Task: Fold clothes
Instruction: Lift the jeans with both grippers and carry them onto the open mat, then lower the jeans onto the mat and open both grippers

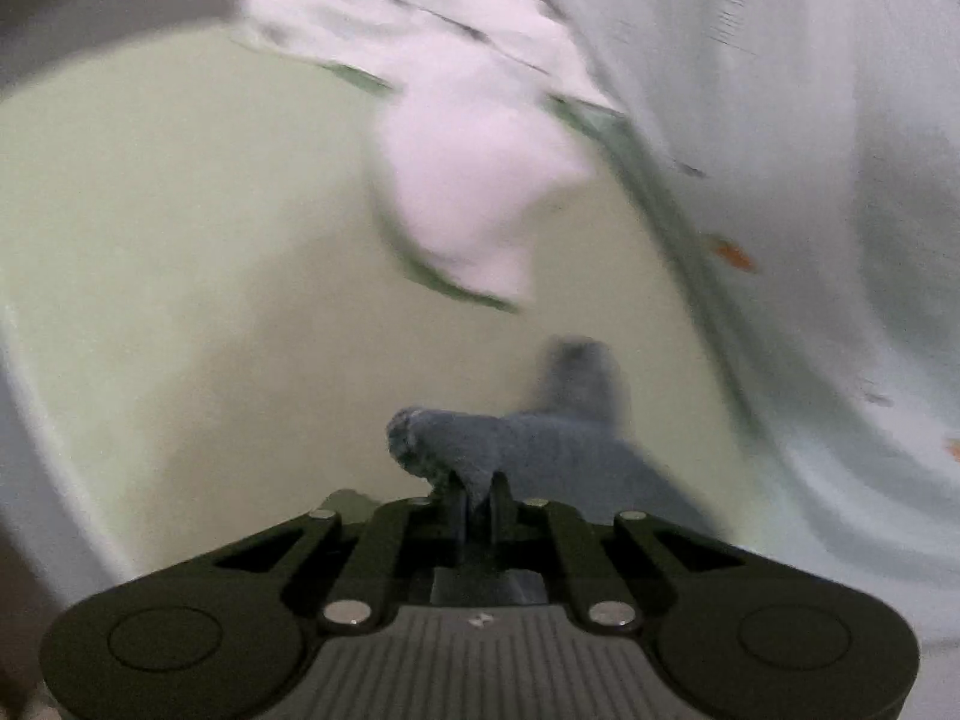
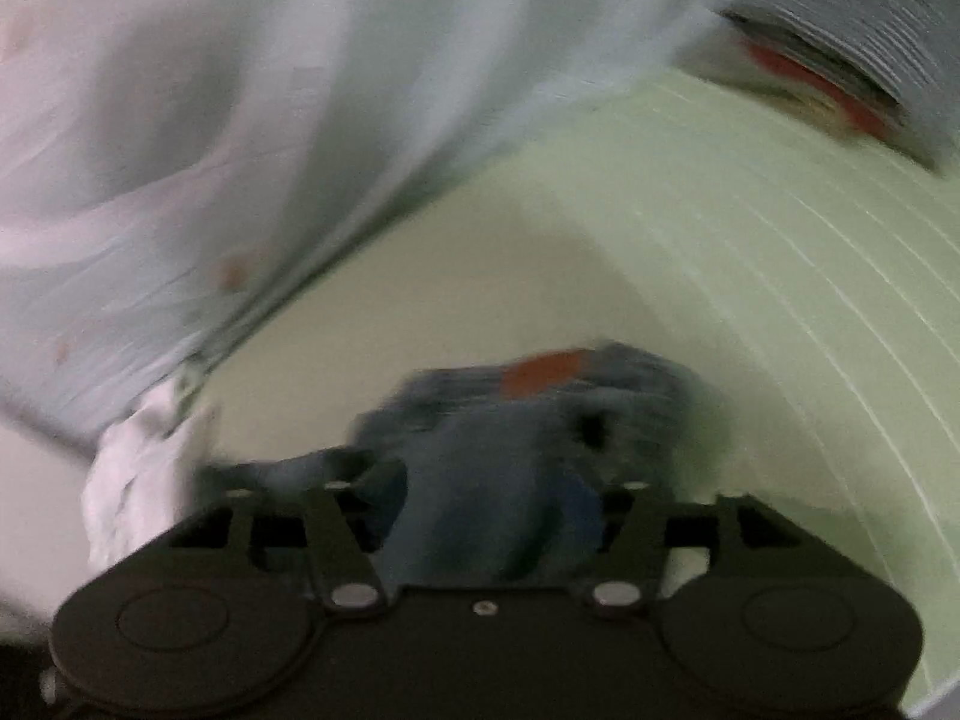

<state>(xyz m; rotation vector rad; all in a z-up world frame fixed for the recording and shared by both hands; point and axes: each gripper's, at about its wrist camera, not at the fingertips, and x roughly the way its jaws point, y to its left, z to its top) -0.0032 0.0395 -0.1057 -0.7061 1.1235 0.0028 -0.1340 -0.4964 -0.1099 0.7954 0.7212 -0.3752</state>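
Left gripper: jaws closed, pinching the grey sock's cuff edge.
Sock axis: trails toward 1 o'clock across the green surface.
Right gripper: jaws apart around the blurred blue-grey garment; contact unclear.
White cloth: at 12 o'clock, beyond.

The right gripper stood with jaws apart; a blurred blue-grey garment lay between them, an orange patch beyond.

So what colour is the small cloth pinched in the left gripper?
Grey-blue cloth, clearest in the left wrist view.
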